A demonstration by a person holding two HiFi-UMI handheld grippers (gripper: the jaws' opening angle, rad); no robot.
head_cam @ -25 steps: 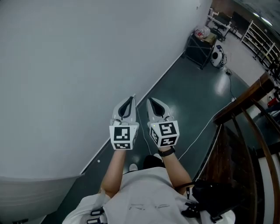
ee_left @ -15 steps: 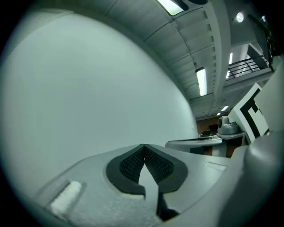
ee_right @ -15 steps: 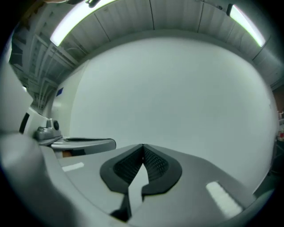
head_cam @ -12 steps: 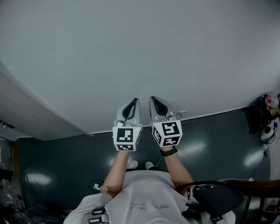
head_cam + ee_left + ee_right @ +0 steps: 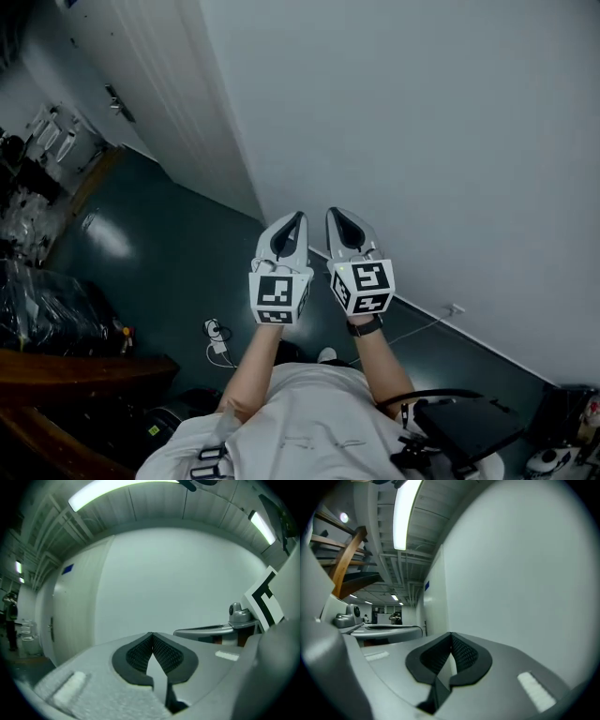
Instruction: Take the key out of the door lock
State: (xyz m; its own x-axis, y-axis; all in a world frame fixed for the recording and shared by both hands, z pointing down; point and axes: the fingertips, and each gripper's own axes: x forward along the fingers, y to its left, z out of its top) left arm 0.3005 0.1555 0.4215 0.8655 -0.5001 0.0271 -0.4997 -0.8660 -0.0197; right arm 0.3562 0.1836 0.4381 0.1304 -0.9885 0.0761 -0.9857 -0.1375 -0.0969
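Note:
In the head view my left gripper [image 5: 298, 216] and right gripper [image 5: 334, 212] are held side by side at chest height. Both point level at a plain white wall [image 5: 422, 141], and both are shut with nothing between the pads. The left gripper view shows its jaws [image 5: 152, 633] closed tip to tip, and the right gripper view shows the same [image 5: 451, 633]. A white door [image 5: 150, 84] with a dark handle [image 5: 114, 101] stands far off at the upper left, well away from both grippers. The door [image 5: 70, 606] also shows in the left gripper view. No key can be made out at this distance.
Dark green floor [image 5: 169, 253] runs along the wall towards the door. Black plastic bags [image 5: 47, 314] and a wooden rail [image 5: 75, 366] lie at the left. A white plug and cable [image 5: 217, 337] lie on the floor by my feet. Another cable [image 5: 441, 314] runs along the wall's foot.
The whole view has swung left along the white wall. The door and the bags at the left have come into sight. Both grippers stay shut, side by side.

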